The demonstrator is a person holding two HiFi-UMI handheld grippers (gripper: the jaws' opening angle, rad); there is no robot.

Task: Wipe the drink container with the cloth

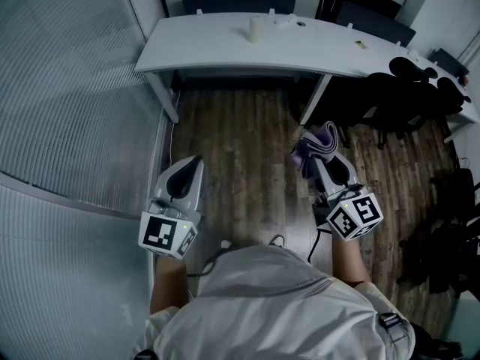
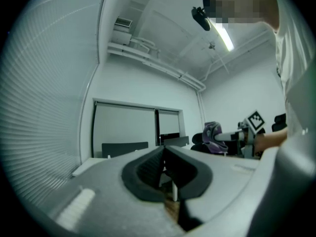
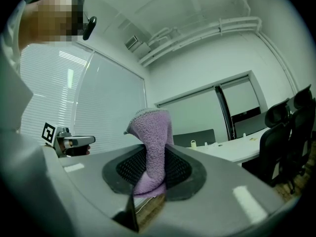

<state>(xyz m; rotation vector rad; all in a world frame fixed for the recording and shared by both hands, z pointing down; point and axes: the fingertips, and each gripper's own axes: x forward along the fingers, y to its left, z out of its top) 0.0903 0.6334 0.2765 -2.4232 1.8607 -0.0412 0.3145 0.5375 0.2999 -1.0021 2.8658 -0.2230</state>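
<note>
Purple cloth (image 3: 153, 127) in right gripper (image 3: 151, 157); far drink container (image 1: 255, 28) indistinct.

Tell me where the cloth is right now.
The purple cloth is clamped between the jaws of the right gripper, at the right of the head view, over the wooden floor and short of the white table.

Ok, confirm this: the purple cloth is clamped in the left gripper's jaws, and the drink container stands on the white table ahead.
Not quite: the purple cloth is clamped in the jaws of the right gripper, as the right gripper view shows; the left gripper is shut on nothing. The drink container does stand on the white table ahead.
</note>
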